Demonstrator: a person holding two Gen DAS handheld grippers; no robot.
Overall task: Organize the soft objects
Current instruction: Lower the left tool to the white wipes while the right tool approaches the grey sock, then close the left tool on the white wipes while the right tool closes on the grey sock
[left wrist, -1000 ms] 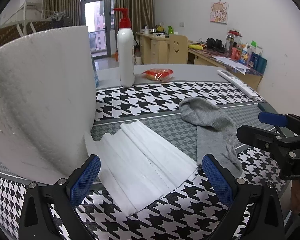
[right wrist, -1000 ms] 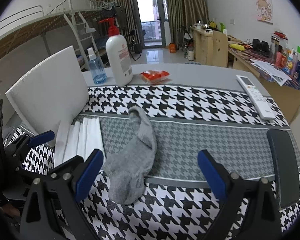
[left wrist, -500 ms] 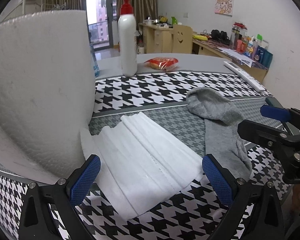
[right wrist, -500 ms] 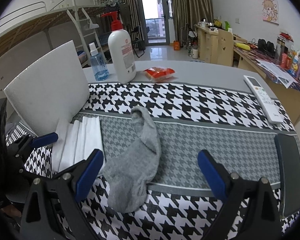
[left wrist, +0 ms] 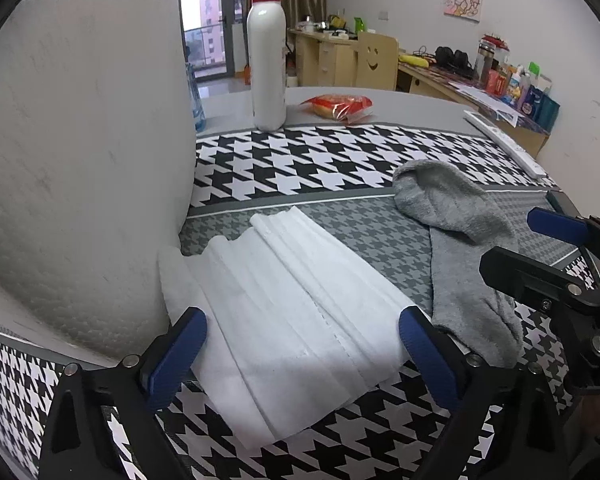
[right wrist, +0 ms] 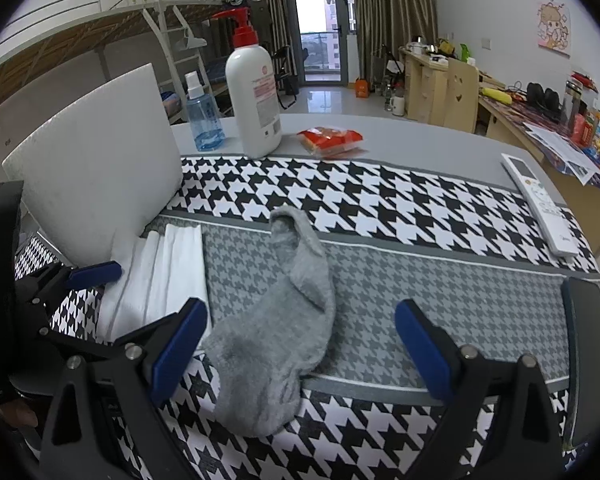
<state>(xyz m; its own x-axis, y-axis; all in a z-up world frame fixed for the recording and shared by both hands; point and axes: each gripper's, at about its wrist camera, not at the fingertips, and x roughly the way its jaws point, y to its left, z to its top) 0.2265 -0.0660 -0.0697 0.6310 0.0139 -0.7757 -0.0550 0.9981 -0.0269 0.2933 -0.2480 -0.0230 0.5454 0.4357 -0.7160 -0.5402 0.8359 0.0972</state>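
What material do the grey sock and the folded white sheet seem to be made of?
Grey sock: knitted fabric, probably cotton blend; matte, fuzzy surface, limp folds.
Folded white sheet: likely tissue or nonwoven paper towel; thin matte layers with a perforated line. Cloth cannot be excluded.

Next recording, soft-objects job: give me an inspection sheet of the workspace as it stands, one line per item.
Surface: grey table under a houndstooth cloth.
Job's things: grey sock lying crumpled; folded white cloth flat beside it, apart from it.
Clutter: pump bottle, blue spray bottle, red snack packet, remote, white foam board, dark flat object at the table's edge.
Grippers: left gripper over the white cloth, fingers closing, not yet pressing it; right gripper open over the sock.
Cables: nothing seen.
Surroundings: balcony door, curtains, cluttered desks, bed frame.
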